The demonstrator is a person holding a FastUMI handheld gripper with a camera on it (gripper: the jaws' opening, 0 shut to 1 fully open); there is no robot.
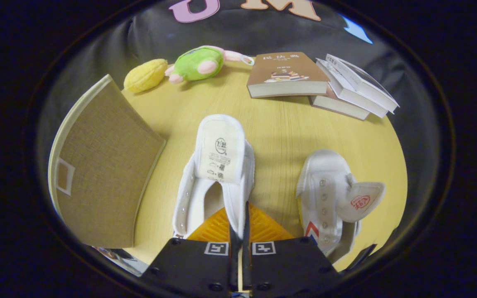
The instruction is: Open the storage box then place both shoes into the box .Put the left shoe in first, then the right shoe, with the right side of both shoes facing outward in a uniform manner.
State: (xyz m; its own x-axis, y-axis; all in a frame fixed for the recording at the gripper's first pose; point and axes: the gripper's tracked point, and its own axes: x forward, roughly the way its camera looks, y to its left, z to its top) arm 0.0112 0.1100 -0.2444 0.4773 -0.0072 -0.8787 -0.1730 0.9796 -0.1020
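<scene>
Pinching the side wall of a white canvas shoe, the tool has its two fingers pressed nearly together, with only the thin fabric of the shoe's collar between them. That shoe rests on the yellow wooden tabletop and points away from the tool, its tongue folded forward so the printed inner label faces up.

Taking this held shoe as the landmark: a second white canvas shoe lies to its right, apart from it, with metal eyelets along its upper, a red and blue mark on its side and its tongue flopped out to the right showing a red stamp. To the left of the held shoe stands the storage box, a woven tan fabric panel with a pale rim and a small square patch near its lower edge; whether this panel is a lid or a wall I cannot tell.

Far beyond the held shoe's toe, a green and pink plush toy lies beside a yellow plush. Beyond and to the right, a brown-covered book lies flat, with a stack of books just beside it.
</scene>
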